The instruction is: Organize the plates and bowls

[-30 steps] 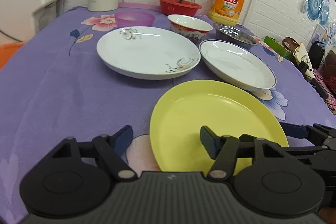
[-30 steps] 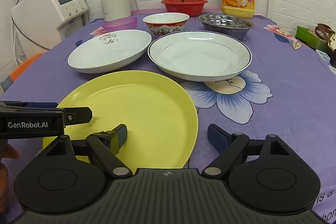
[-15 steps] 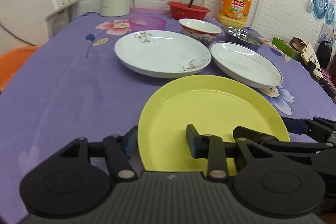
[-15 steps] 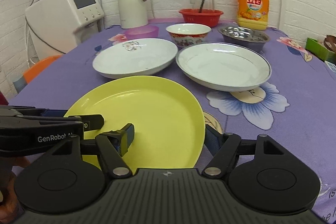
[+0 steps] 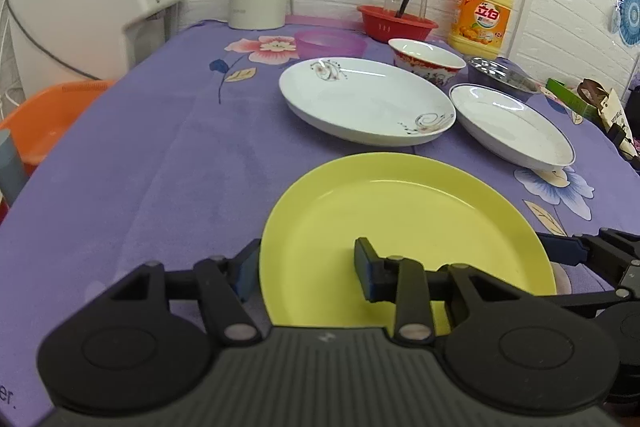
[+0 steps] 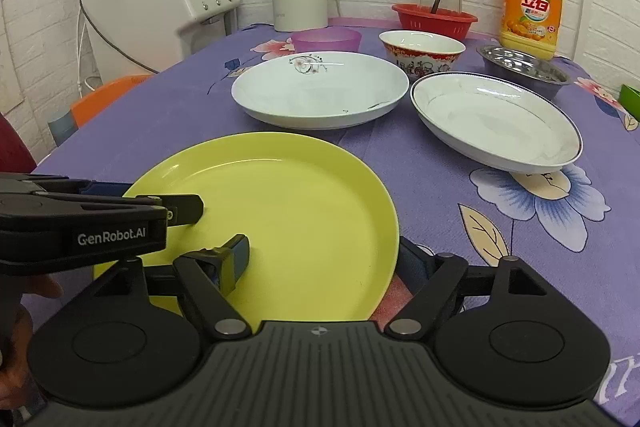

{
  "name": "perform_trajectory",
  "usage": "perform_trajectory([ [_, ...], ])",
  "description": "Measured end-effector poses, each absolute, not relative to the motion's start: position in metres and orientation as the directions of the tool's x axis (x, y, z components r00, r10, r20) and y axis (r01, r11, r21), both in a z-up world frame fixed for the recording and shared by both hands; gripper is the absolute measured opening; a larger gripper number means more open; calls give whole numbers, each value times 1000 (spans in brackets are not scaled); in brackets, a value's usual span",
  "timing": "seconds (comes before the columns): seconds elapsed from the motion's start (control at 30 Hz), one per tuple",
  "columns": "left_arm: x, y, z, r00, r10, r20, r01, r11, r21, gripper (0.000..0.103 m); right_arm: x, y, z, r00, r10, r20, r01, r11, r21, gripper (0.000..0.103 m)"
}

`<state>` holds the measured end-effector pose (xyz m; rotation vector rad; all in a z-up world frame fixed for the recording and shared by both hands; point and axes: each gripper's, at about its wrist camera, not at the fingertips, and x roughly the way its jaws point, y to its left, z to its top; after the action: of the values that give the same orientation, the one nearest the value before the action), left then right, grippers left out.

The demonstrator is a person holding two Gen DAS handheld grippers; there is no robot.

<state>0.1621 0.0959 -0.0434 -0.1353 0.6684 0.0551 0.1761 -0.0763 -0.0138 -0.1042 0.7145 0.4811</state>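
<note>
With both tools, left tool [image 5: 306, 269] and right tool [image 6: 324, 259], clamped on the yellow plate [image 5: 404, 227], lift evenly, clearing the white plate [image 5: 366, 99] behind it.

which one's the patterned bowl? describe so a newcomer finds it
Start at the orange detergent bottle by the back wall. Left of it, in front of the red basket, sits the patterned bowl. Unlike the plain purple bowl and steel bowl flanking it, it is white with red decoration.
</note>
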Motion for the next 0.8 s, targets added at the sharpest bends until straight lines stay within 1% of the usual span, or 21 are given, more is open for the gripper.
perform_trajectory([
  [0.13,160,97,-45,788,-4,-615,-84,990,-114,34,174,-77,-14,649,392,-652,-460,885,74,103],
  [0.17,160,98,-45,788,-8,-616,-82,990,-119,41,175,-77,-14,647,395,-653,-463,883,76,103],
  [0.2,161,99,-44,786,-19,-618,-76,989,-127,46,176,-76,-13,641,400,-655,-469,879,78,103],
  [0.23,162,100,-44,785,-30,-619,-74,987,-142,53,177,-78,-12,633,413,-654,-477,874,91,103],
  [0.27,163,102,-41,789,-33,-614,-79,985,-154,66,180,-82,-10,626,428,-652,-474,873,118,103],
  [0.3,163,105,-37,797,-24,-603,-89,984,-157,72,182,-88,-7,626,439,-644,-463,875,146,103],
  [0.33,163,107,-32,810,-12,-587,-97,983,-154,74,185,-95,-3,635,443,-633,-444,880,171,103],
  [0.47,180,124,-4,840,11,-542,-113,981,-156,75,201,-112,17,669,451,-592,-421,885,198,103],
  [0.57,202,142,24,869,23,-494,-124,977,-172,75,218,-115,33,675,475,-565,-444,873,204,103],
  [0.67,224,159,55,893,68,-445,-157,974,-166,75,239,-112,44,671,493,-554,-473,860,193,103],
  [0.8,237,178,67,898,97,-428,-200,959,-201,75,271,-101,49,665,509,-546,-499,847,182,103],
])
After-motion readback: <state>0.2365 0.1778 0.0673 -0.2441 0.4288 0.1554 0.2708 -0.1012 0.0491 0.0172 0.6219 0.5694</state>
